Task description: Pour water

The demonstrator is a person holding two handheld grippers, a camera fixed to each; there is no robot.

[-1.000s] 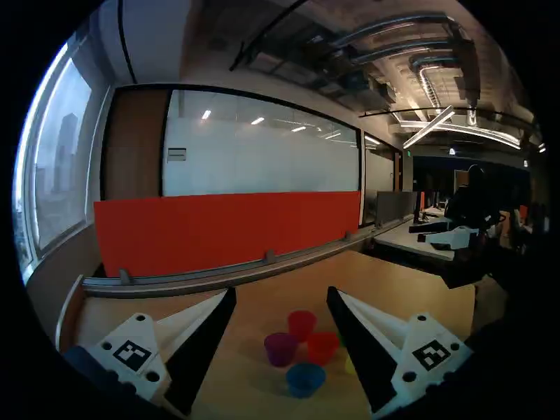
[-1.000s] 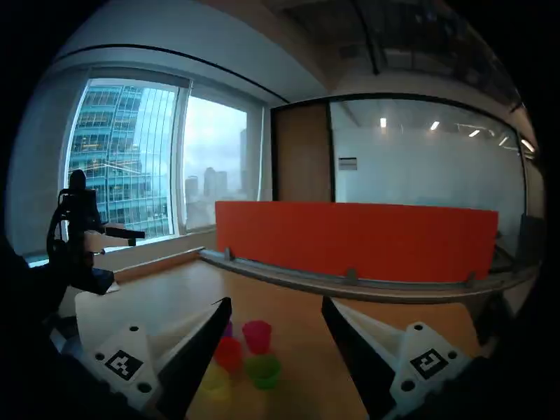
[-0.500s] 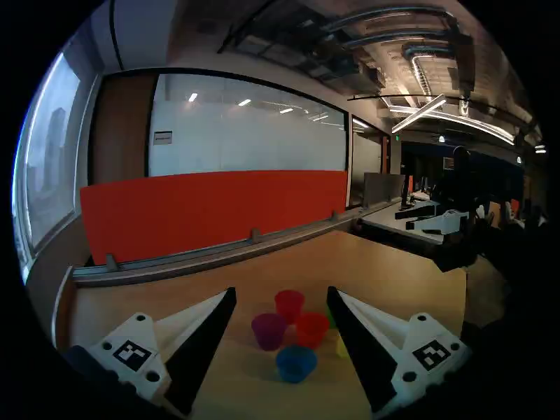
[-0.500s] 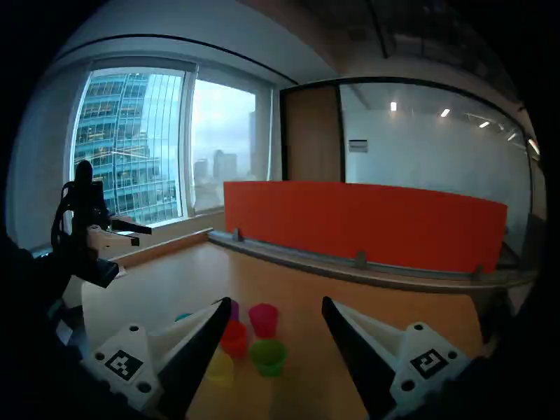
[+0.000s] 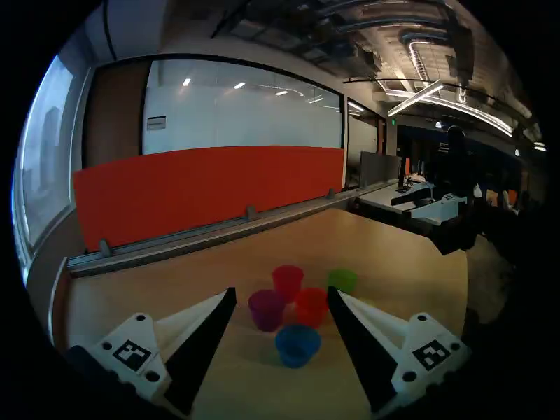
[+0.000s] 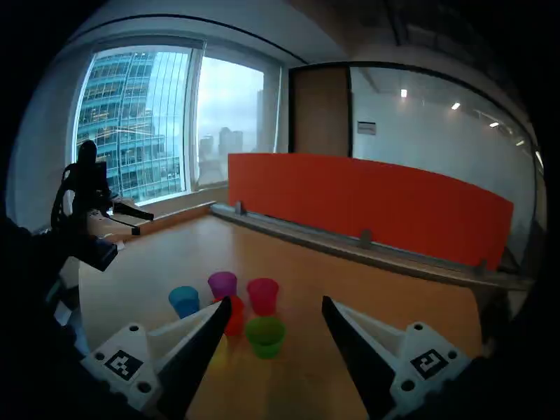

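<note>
Standing on the worktop (image 5: 399,269) are five cups, a pink cup (image 5: 288,278), purple cup (image 5: 267,309), red cup (image 5: 311,306), blue cup (image 5: 297,344) and green cup (image 5: 342,280), ahead of the left gripper (image 5: 280,290) and right gripper (image 6: 274,299), both with fingers wide and empty. A finger half hides the red cup in the right gripper view, which faces a city window (image 6: 133,140); the left gripper view faces a dim office (image 5: 448,175).

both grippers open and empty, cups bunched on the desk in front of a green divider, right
No, the divider is orange-red, not green; the left gripper view shows it. The left gripper and right gripper are open and empty, cups bunched on the desk.
</note>
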